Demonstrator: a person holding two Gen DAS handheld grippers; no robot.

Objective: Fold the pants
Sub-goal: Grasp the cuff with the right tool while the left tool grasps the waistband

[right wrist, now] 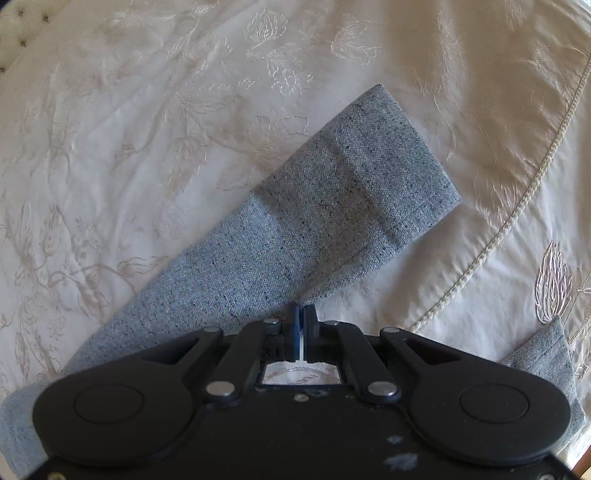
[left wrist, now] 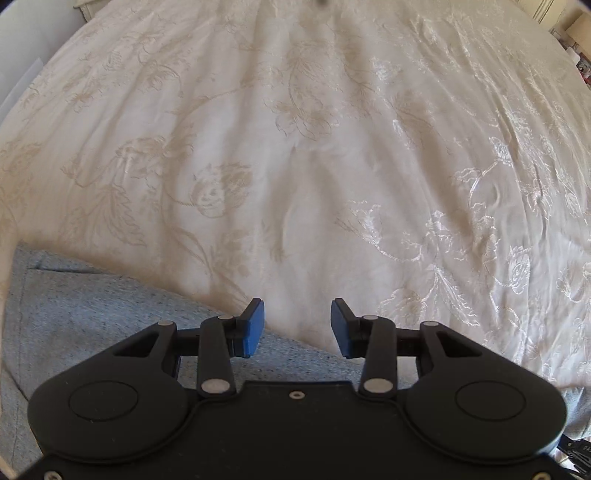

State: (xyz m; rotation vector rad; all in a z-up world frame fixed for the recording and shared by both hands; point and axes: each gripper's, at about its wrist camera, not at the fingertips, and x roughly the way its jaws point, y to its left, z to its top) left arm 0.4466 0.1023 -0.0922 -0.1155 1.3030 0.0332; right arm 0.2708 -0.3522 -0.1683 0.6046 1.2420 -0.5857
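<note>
Grey-blue pants [right wrist: 332,192] lie on a cream bedspread; in the right wrist view one leg runs diagonally up to its hem at the upper right. My right gripper [right wrist: 301,317] is shut at that leg's lower edge, where the cloth rises in a small peak into the tips. A further piece of the pants [right wrist: 546,358] shows at the lower right. In the left wrist view the pants [left wrist: 92,317] fill the lower left. My left gripper [left wrist: 297,328] hovers open over their edge, and nothing sits between its blue pads [left wrist: 255,328].
The embroidered cream bedspread [left wrist: 295,147] spreads in wrinkles ahead of the left gripper. A corded seam [right wrist: 517,218] curves along the bedspread's right side. A tufted headboard [right wrist: 18,22] shows at the far upper left, and room clutter [left wrist: 576,48] lies beyond the bed's right edge.
</note>
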